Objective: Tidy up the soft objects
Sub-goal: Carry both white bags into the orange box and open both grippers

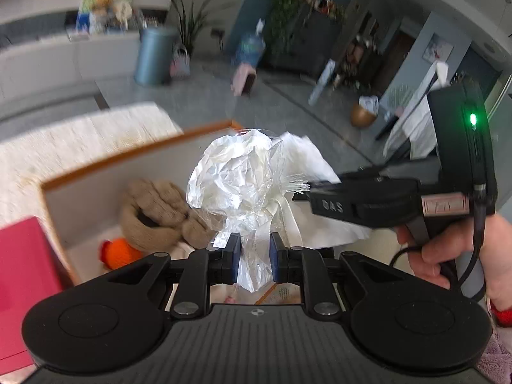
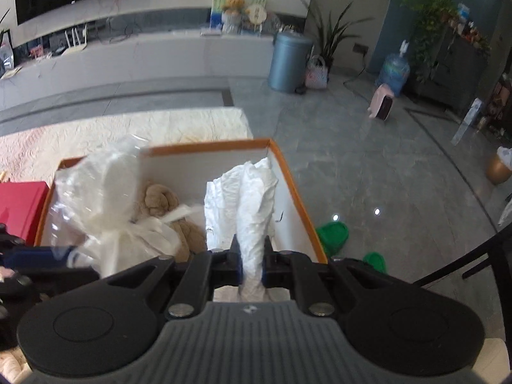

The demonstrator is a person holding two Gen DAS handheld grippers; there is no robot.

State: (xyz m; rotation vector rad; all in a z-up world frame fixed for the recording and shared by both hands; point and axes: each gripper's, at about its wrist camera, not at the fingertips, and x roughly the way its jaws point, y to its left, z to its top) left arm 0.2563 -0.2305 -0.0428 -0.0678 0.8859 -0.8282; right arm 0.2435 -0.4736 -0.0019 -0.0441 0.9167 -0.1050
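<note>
I'm pinching a cellophane bundle (image 1: 238, 179) w/ my left claw (image 1: 255, 257), holding it over the box (image 2: 288, 172). My right claw (image 2: 252, 264) is squeezing a white cloth (image 2: 256, 198), hanging just inside the box's right wall. Tan plush (image 2: 163, 203) lying at the box bottom.

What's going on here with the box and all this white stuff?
A person is tidying soft things into an orange-rimmed box, holding a hand-held gripper in each hand. The left hand-held gripper is clamped on a crinkly cellophane-wrapped bundle tied with a ribbon, and the right hand-held gripper is clamped on a white cloth. Both hang over the open box, which already holds a tan knitted item and something orange. Neither has been released yet.
</note>
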